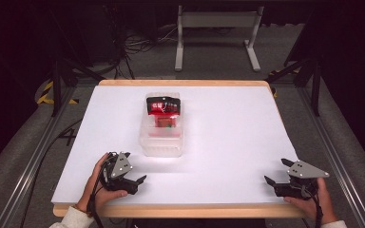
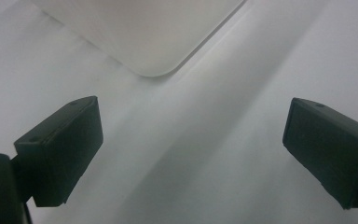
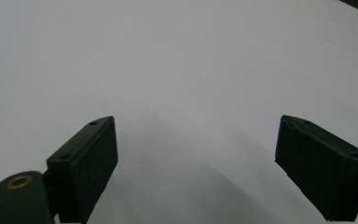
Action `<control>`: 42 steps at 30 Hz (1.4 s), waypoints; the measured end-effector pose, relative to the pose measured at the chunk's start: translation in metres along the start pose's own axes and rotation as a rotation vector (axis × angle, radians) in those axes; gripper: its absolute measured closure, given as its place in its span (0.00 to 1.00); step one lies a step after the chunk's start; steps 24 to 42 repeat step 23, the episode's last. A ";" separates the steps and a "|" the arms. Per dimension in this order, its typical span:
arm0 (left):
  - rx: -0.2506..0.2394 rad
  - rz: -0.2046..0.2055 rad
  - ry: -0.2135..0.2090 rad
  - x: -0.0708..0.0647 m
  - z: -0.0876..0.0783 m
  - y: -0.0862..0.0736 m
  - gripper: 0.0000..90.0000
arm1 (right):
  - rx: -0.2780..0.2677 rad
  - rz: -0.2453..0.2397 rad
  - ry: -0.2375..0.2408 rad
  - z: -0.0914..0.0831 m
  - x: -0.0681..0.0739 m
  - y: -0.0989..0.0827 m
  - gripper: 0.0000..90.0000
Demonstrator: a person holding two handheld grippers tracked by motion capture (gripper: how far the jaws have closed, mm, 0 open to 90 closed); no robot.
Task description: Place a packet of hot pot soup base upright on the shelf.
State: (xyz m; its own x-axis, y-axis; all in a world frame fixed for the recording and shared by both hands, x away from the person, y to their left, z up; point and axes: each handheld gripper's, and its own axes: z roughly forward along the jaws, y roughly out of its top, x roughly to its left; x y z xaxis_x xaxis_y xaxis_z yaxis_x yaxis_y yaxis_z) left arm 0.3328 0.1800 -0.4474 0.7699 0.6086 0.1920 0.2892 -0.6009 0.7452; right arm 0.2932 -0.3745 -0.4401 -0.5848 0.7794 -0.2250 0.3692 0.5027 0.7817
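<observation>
A clear plastic container (image 1: 162, 135) stands in the middle of the white table (image 1: 233, 137). A red and black packet (image 1: 163, 106) lies on its far half, with something red and green under the lid. My left gripper (image 1: 134, 167) rests near the front left edge, just short of the container, jaws wide open and empty. A rounded corner of the container (image 2: 149, 37) shows in the left gripper view beyond the open left gripper (image 2: 193, 149). My right gripper (image 1: 276, 172) sits at the front right, open and empty. The right gripper (image 3: 196, 163) faces bare white table.
The white board lies on a wooden tabletop (image 1: 180, 210) whose edge shows at front and back. Behind the table stand a grey metal frame (image 1: 216, 33), cables on the floor and dark tripod legs (image 1: 304, 66) on both sides.
</observation>
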 end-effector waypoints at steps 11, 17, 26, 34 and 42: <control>0.009 0.003 -0.008 -0.001 0.002 0.000 0.06 | -0.003 -0.010 0.005 0.001 0.002 0.001 0.15; 0.004 -0.001 -0.008 0.000 0.003 0.001 0.06 | -0.001 -0.015 0.006 0.001 0.003 0.001 0.15; 0.010 -0.003 -0.010 -0.001 0.002 0.000 0.06 | -0.005 -0.003 0.007 0.001 0.002 0.001 0.15; 0.010 -0.003 -0.010 -0.001 0.002 0.000 0.06 | -0.005 -0.003 0.007 0.001 0.002 0.001 0.15; 0.010 -0.003 -0.010 -0.001 0.002 0.000 0.06 | -0.005 -0.003 0.007 0.001 0.002 0.001 0.15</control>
